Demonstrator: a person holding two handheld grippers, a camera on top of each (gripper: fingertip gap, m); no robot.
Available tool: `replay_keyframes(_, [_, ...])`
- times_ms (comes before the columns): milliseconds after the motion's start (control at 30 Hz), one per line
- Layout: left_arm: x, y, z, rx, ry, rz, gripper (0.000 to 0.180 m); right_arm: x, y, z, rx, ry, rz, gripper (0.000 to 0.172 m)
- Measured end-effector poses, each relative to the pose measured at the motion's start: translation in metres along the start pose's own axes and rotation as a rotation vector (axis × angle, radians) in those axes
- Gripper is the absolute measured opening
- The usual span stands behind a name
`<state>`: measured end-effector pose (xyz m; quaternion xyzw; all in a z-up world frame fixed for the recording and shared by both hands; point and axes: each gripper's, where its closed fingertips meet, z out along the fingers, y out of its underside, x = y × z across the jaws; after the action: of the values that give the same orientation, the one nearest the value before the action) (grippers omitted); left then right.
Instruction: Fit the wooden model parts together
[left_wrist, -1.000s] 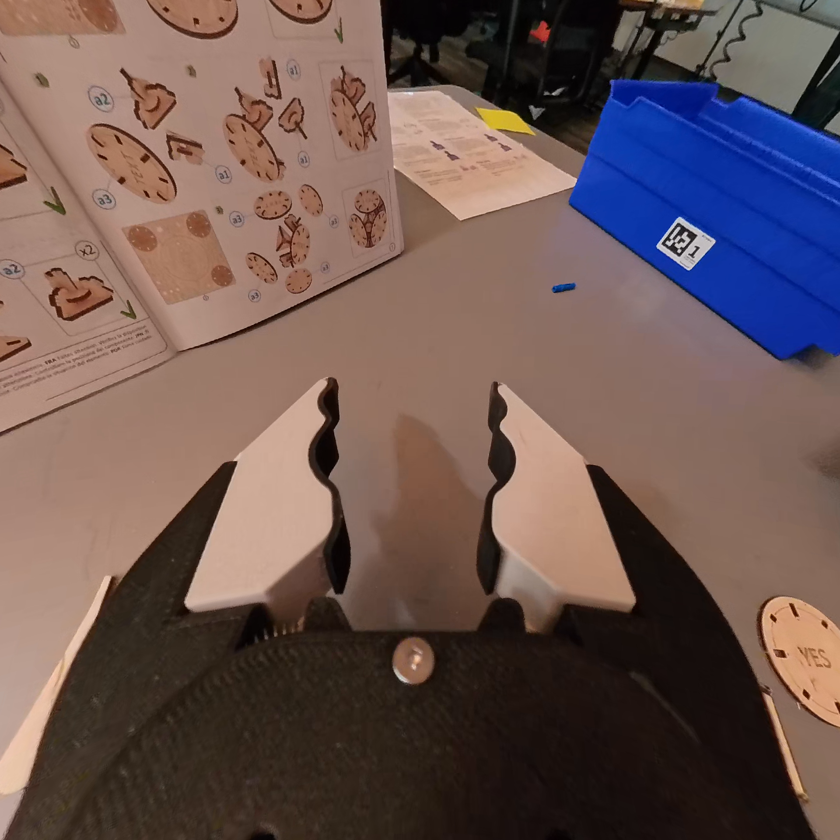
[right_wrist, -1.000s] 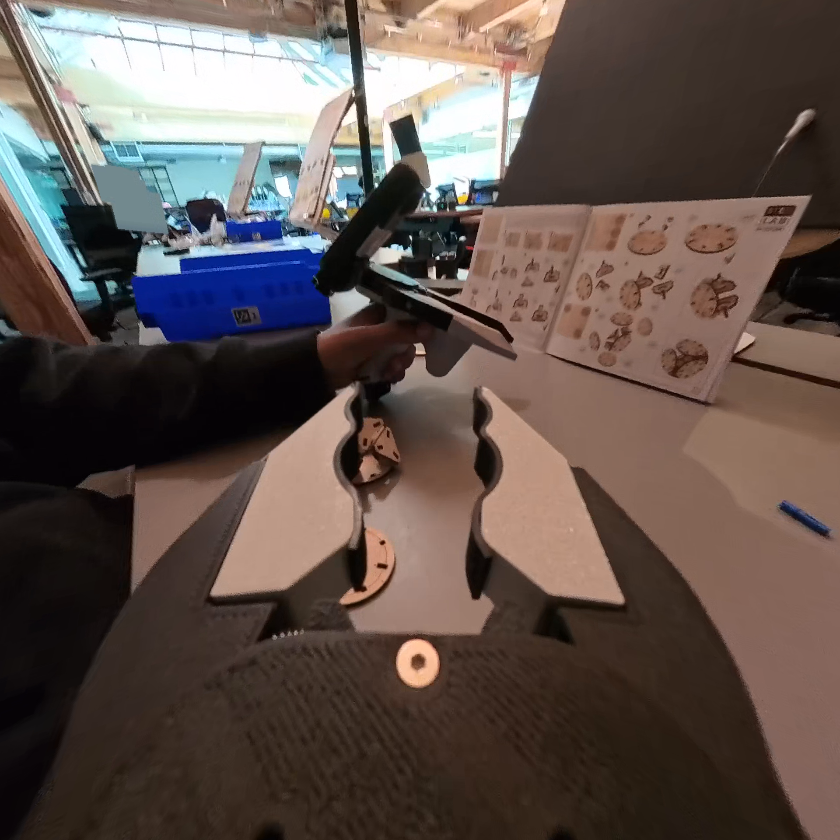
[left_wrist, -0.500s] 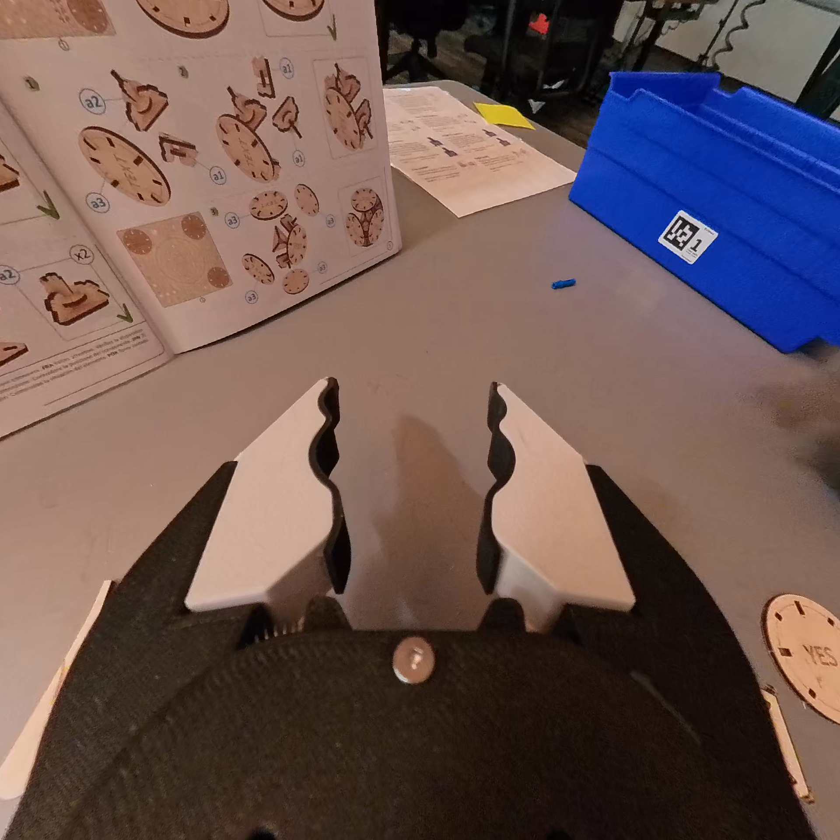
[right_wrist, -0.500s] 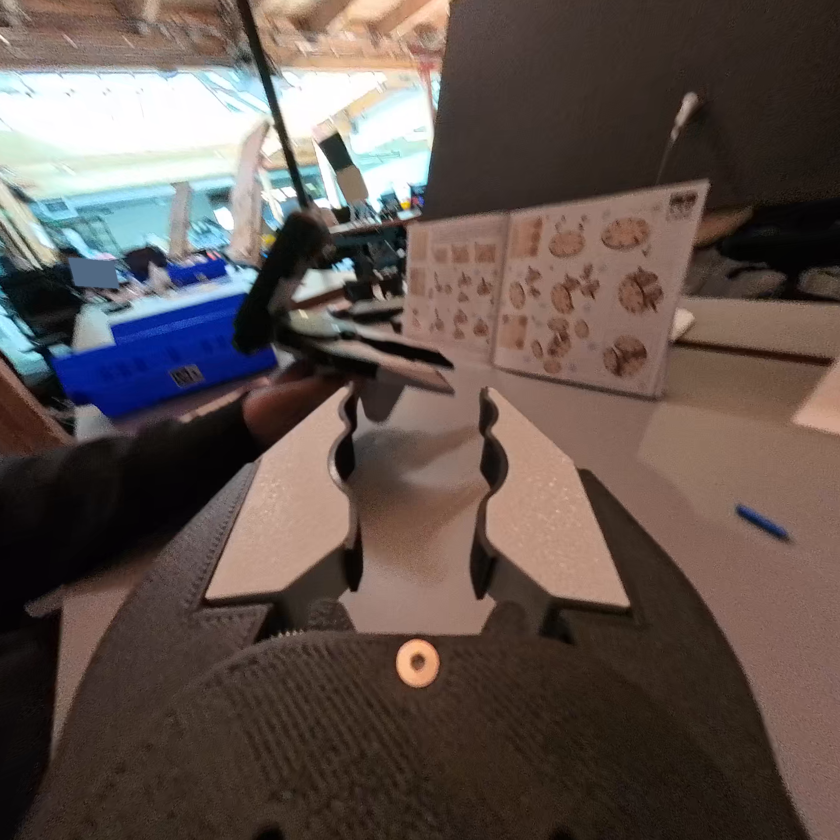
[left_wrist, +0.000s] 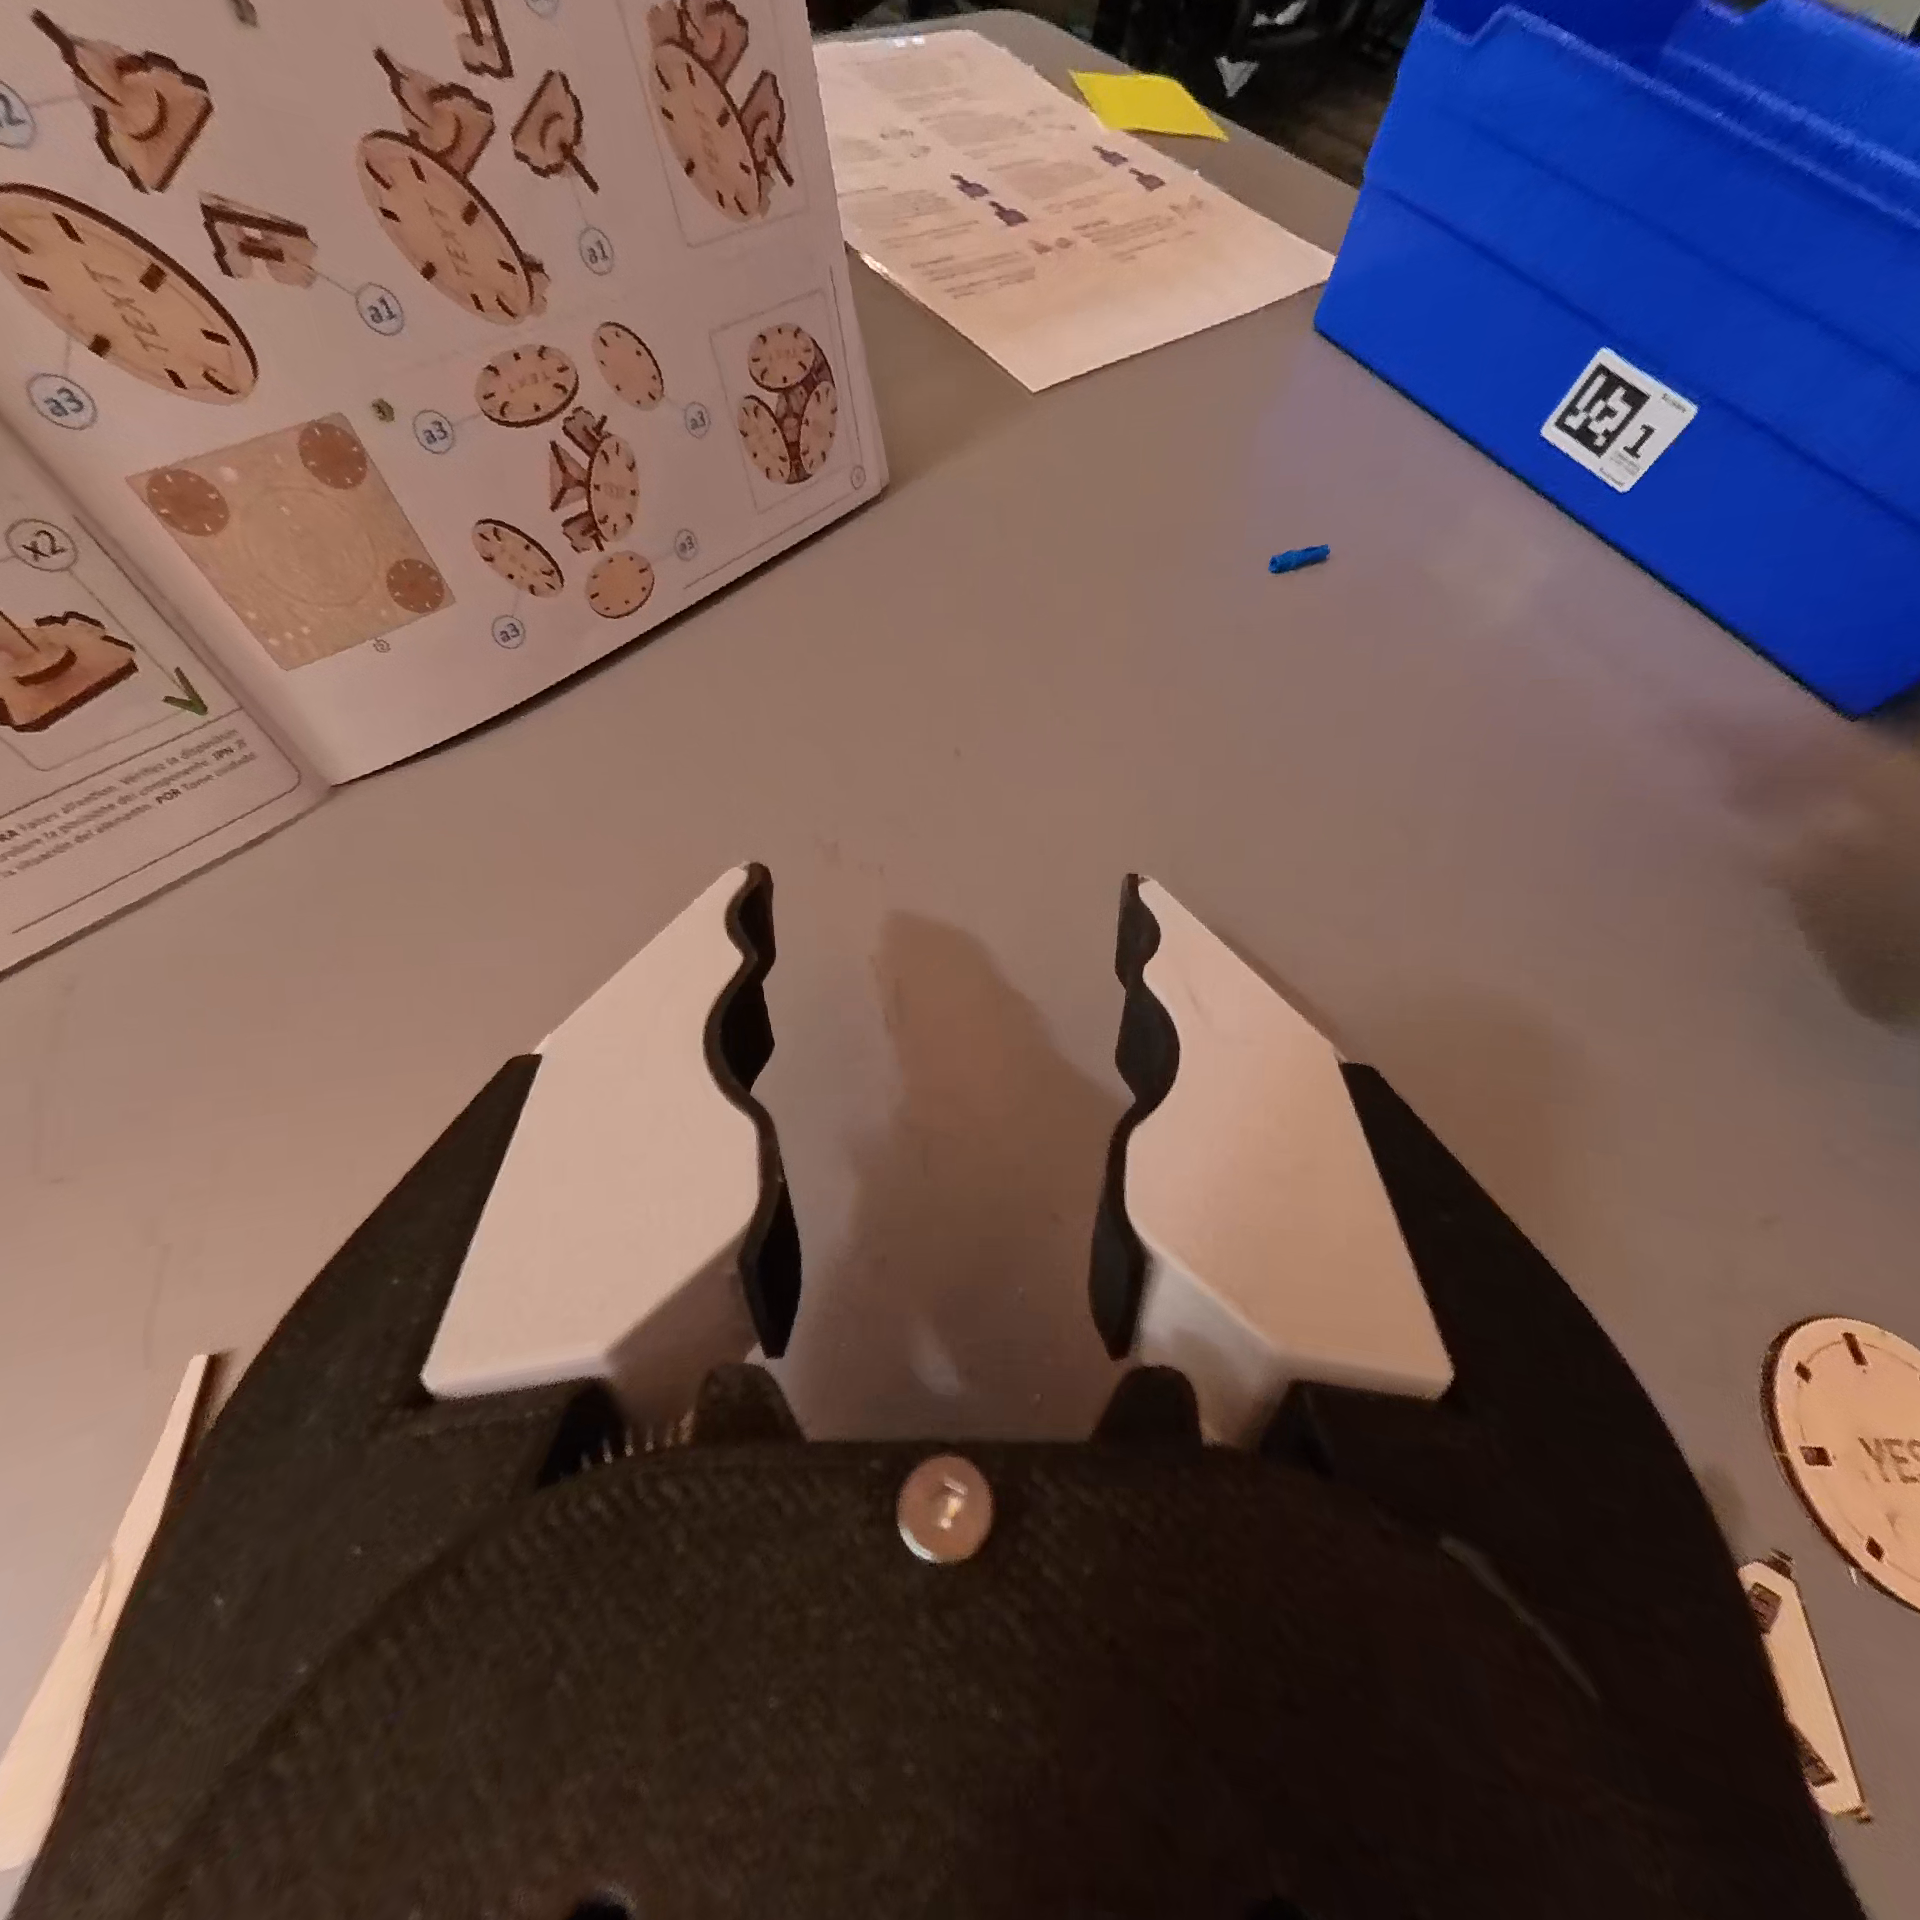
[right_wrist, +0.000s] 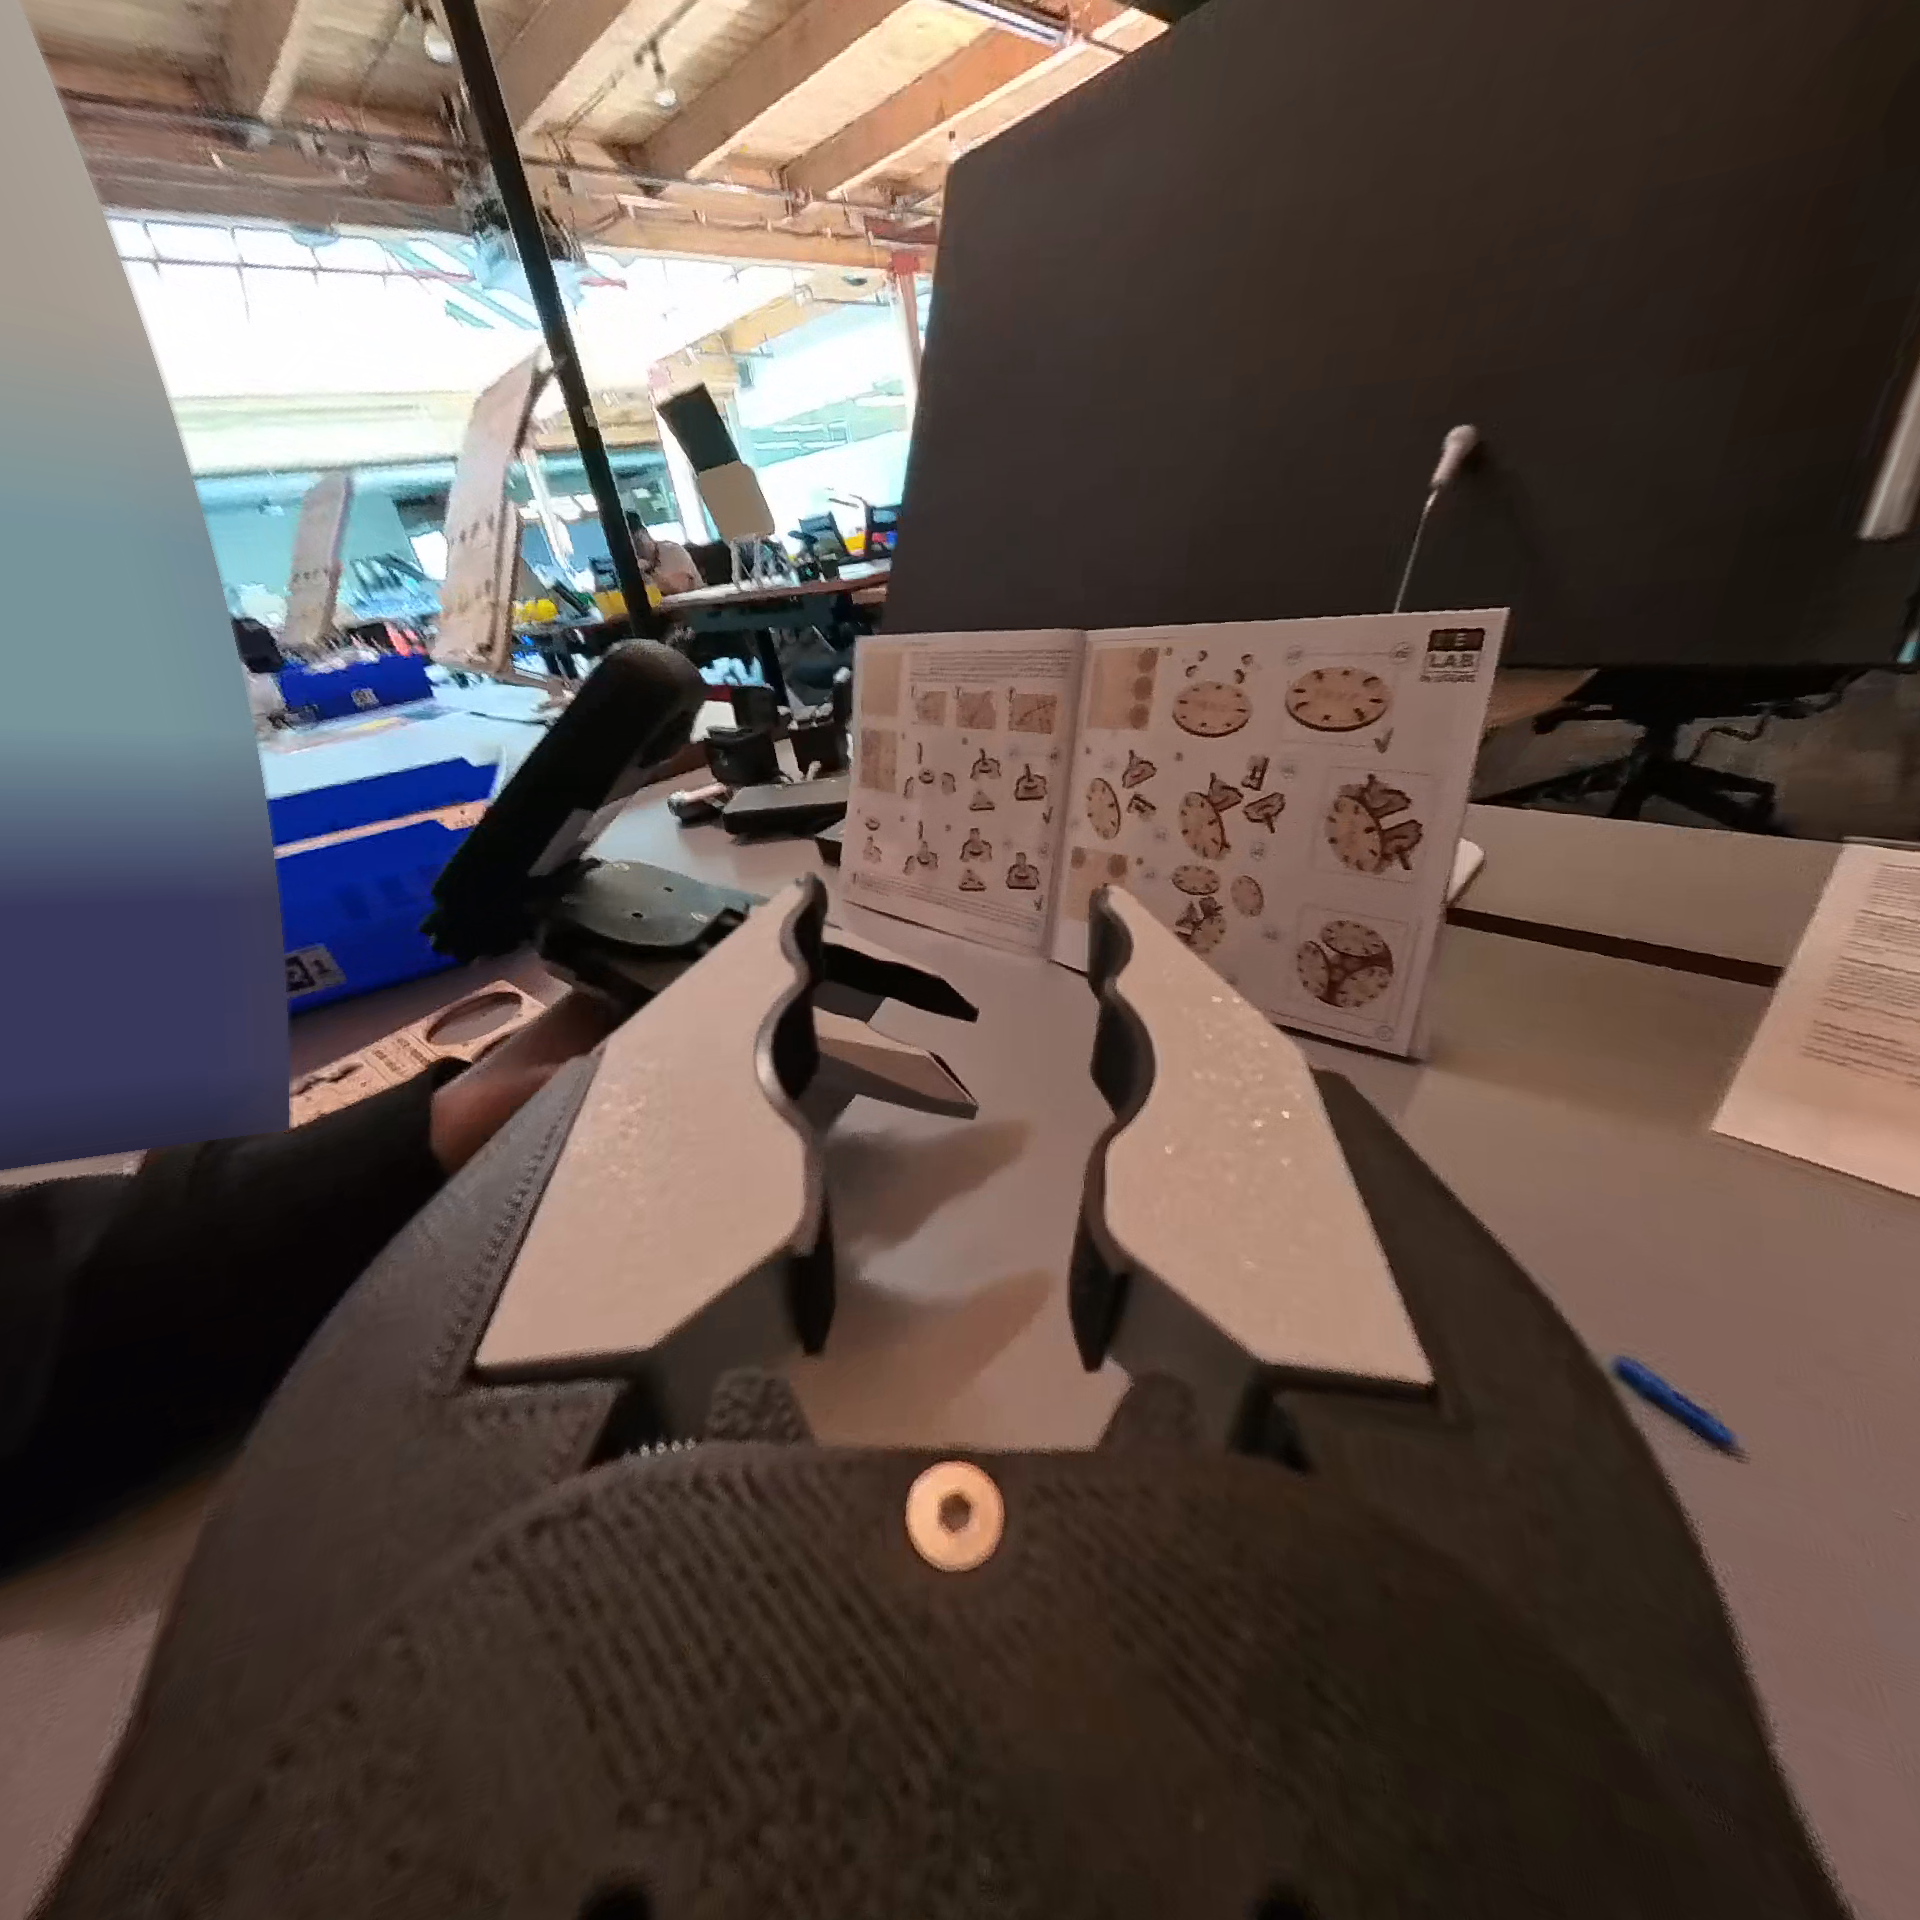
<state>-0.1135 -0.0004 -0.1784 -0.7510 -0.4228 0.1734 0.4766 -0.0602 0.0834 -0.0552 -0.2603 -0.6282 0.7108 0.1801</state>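
My left gripper (left_wrist: 940, 878) is open and empty, low over the bare grey table (left_wrist: 1039, 727). An open instruction booklet (left_wrist: 416, 416) stands just ahead on its left. A round wooden disc (left_wrist: 1860, 1455) and a thin wooden strip (left_wrist: 1803, 1704) lie by its right side. My right gripper (right_wrist: 951, 894) is open and empty above the table. It faces the left gripper (right_wrist: 971, 1058), which a hand in a dark sleeve (right_wrist: 208, 1299) holds, with nothing between its fingers. The booklet (right_wrist: 1195, 831) stands behind it.
A blue bin (left_wrist: 1662, 312) sits at the right; it also shows in the right wrist view (right_wrist: 353, 894). A small blue peg (left_wrist: 1299, 559) lies on the table. Printed sheets (left_wrist: 1039, 208), a yellow note (left_wrist: 1143, 104), a cut-out wooden sheet (right_wrist: 447, 1023) and a black panel (right_wrist: 1351, 312) are around. From either gripper's tips it is about 20 centimeters to the round wooden disc (left_wrist: 1860, 1455).
My right gripper has risen and swung, and the small wooden pieces seen between its fingers a second ago are out of view. My left gripper has edged closer to the booklet, still open.
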Motion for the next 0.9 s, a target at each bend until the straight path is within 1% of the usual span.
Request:
replay_keyframes(100, [-0.001, 0.0, 0.0, -0.002, 0.005, -0.012, 0.065, -0.004, -0.001, -0.001, 0.031, -0.056, 0.09, 0.048])
replay_keyframes(167, [-0.002, -0.001, -0.001, 0.008, 0.013, -0.033, 0.065, -0.006, 0.004, 0.001, 0.014, -0.081, 0.121, 0.05])
replay_keyframes(200, [-0.003, -0.001, -0.001, 0.011, 0.016, -0.044, 0.065, -0.008, 0.008, 0.003, -0.01, -0.082, 0.108, 0.051])
replay_keyframes(400, [-0.003, 0.0, 0.0, 0.003, 0.019, -0.048, 0.065, -0.015, 0.036, 0.015, -0.174, 0.01, -0.186, 0.048])
replay_keyframes(467, [-0.003, 0.0, 0.0, -0.001, 0.019, -0.045, 0.065, -0.015, 0.045, 0.018, -0.219, 0.029, -0.249, 0.048])
replay_keyframes(533, [-0.002, 0.001, 0.0, -0.004, 0.022, -0.048, 0.065, -0.015, 0.051, 0.019, -0.246, 0.033, -0.271, 0.048])
replay_keyframes(667, [-0.003, 0.001, 0.0, -0.004, 0.024, -0.053, 0.065, -0.019, 0.053, 0.02, -0.236, 0.008, -0.211, 0.047])
replay_keyframes(767, [-0.003, 0.001, 0.001, -0.007, 0.022, -0.049, 0.065, -0.036, 0.054, 0.02, -0.227, -0.093, -0.114, 0.048])
replay_keyframes(900, [-0.002, 0.002, 0.001, -0.013, 0.016, -0.035, 0.065, -0.029, 0.056, 0.018, -0.239, -0.047, -0.149, 0.047])
